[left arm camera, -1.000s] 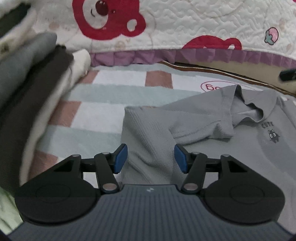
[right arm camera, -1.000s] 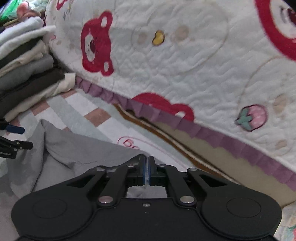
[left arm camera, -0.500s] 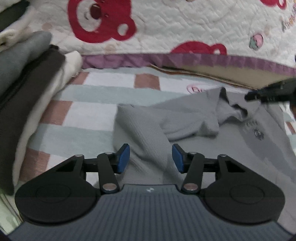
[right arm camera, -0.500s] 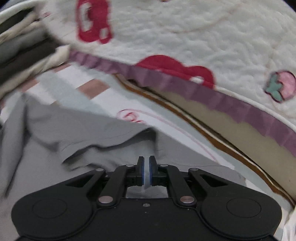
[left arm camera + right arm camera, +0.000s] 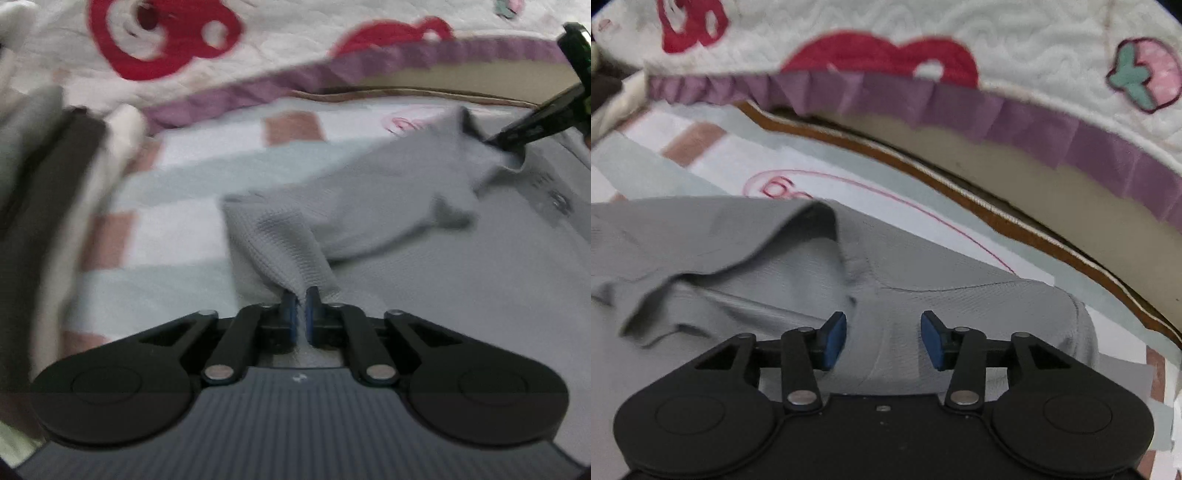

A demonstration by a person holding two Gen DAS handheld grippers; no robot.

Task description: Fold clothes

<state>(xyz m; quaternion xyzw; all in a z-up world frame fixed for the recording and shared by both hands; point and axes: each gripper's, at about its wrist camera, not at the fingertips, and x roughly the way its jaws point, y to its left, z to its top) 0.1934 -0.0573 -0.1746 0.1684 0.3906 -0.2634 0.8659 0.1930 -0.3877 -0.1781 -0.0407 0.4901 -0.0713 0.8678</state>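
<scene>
Left wrist view: left gripper (image 5: 300,314) clamped tight on a pinched ridge of the grey shirt (image 5: 424,240), fabric tented up between the blue pads (image 5: 290,314). The shirt lies spread on a checked sheet (image 5: 192,221), one sleeve folded across the body. Farther right, the right gripper (image 5: 532,125) reaches down at the collar. At far left a stack of folded clothes (image 5: 44,177), blurred. Beyond, a quilt (image 5: 277,44) with red bears and a purple frill.

Right wrist view: right gripper (image 5: 883,339), jaws opening, pads apart over the shirt's (image 5: 775,251) shoulder by the collar, not pressing on it. Behind: sheet (image 5: 701,155), frilled quilt (image 5: 1015,55).
</scene>
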